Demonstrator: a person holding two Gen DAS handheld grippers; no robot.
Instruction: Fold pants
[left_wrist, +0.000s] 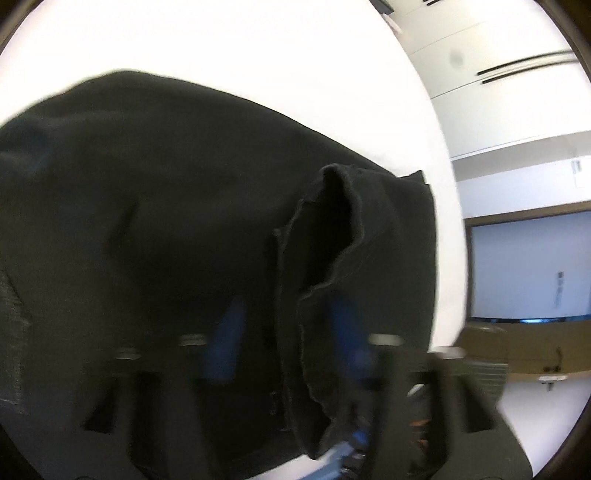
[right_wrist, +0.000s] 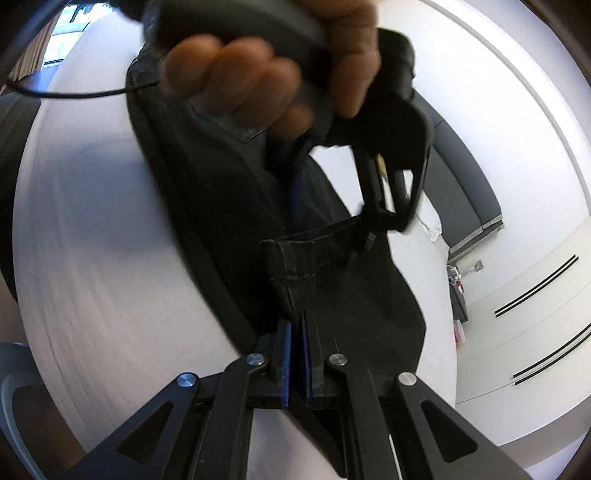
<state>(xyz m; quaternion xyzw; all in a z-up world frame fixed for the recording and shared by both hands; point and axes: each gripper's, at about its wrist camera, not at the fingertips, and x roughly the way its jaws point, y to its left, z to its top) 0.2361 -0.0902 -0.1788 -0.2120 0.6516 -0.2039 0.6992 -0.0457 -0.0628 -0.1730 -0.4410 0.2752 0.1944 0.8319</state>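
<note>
Pants (left_wrist: 166, 206): black, I see them on the white tabletop (left_wrist: 258, 48), long axis diagonal in both views.
Writing: none I can read.
Left hand-held gripper (left_wrist: 288, 332): around a hem; grip blurred, can't tell.
Right hand-held gripper (right_wrist: 297, 325): clenched on a hem.

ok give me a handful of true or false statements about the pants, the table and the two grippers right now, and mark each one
1. The pants are dark. True.
2. The right gripper stands wide open. False: its blue pads are nearly together, pinching a hemmed edge of the pants.
3. The table is white. True.
4. The pants are neatly stacked on a chair. False: they lie on the table.
5. A hand grips the other gripper's handle in the right wrist view. True.
</note>
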